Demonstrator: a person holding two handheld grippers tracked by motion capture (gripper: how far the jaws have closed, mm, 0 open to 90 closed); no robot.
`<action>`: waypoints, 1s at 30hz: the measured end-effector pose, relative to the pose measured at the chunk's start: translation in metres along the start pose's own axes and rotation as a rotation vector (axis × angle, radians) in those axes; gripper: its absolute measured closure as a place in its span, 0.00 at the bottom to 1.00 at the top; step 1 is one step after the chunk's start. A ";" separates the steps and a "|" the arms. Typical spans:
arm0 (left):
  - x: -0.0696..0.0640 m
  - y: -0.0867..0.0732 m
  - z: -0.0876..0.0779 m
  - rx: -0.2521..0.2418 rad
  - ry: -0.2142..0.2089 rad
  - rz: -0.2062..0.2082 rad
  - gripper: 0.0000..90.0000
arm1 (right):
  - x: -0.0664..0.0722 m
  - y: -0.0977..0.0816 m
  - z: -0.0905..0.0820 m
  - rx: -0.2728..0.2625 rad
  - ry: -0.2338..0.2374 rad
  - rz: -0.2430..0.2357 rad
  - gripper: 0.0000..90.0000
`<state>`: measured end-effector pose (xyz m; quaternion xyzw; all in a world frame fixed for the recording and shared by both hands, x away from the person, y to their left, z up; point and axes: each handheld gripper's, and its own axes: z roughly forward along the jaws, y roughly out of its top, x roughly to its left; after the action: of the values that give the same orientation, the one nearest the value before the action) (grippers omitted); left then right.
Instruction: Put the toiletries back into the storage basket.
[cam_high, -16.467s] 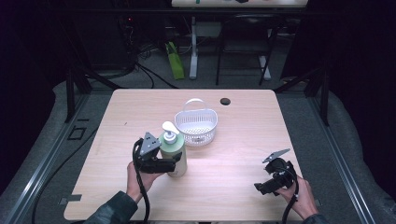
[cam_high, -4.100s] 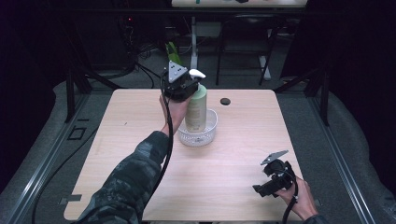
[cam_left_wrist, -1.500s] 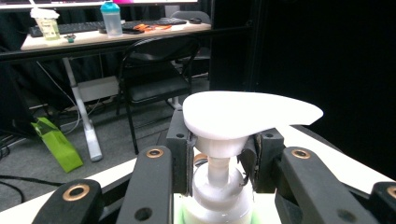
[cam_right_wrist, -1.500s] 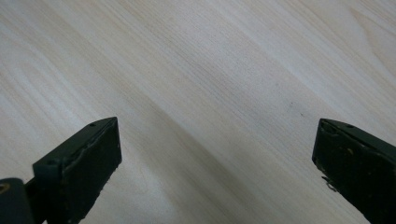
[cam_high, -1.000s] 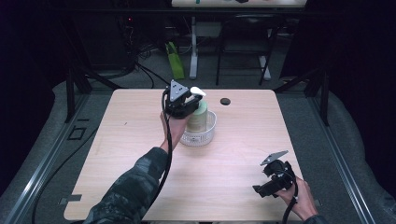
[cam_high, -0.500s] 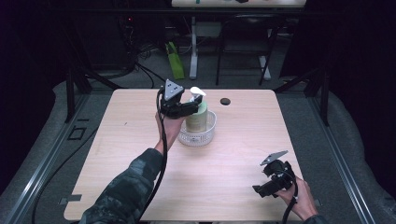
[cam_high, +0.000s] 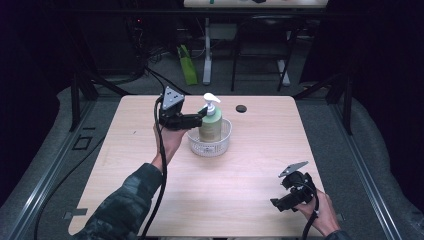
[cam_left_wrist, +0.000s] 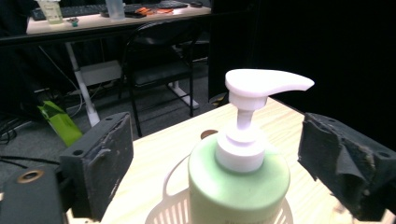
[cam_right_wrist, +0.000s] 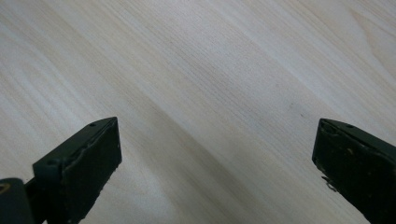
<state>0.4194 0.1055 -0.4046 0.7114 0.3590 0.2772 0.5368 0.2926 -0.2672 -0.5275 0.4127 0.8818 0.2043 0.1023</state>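
A green soap bottle (cam_high: 211, 126) with a white pump (cam_high: 210, 98) stands upright in a small white basket (cam_high: 223, 144) at the middle back of the wooden table. My left gripper (cam_high: 198, 119) is just left of the bottle at shoulder height. Its jaws have just been opening and now stand open. In the left gripper view the bottle (cam_left_wrist: 238, 186) stands between the two pads (cam_left_wrist: 105, 161), clear of both. My right gripper (cam_high: 278, 202) rests low near the table's front right, open over bare wood (cam_right_wrist: 210, 93).
A small black round disc (cam_high: 241, 108) lies on the table behind the basket. Beyond the far edge there are a green object (cam_high: 188, 71) on the floor, table legs and a chair (cam_left_wrist: 163, 60). Bare wood (cam_high: 240, 185) spreads across the front.
My left gripper has let go of the bottle and drawn back to the left and slightly up. The bottle stays standing in the basket. The right hand has not moved.
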 end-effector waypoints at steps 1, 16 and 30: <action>0.001 0.000 -0.003 -0.003 0.001 -0.002 0.10 | 0.000 0.000 0.000 0.000 0.000 0.000 0.01; 0.007 -0.020 -0.047 0.043 0.039 0.023 0.00 | 0.000 0.000 0.000 0.001 -0.003 0.001 0.01; 0.015 -0.053 -0.079 0.075 0.067 -0.008 0.00 | 0.000 0.000 0.000 0.003 -0.005 -0.001 0.01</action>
<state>0.3558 0.1711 -0.4344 0.7201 0.3897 0.2849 0.4985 0.2926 -0.2668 -0.5273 0.4128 0.8820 0.2021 0.1039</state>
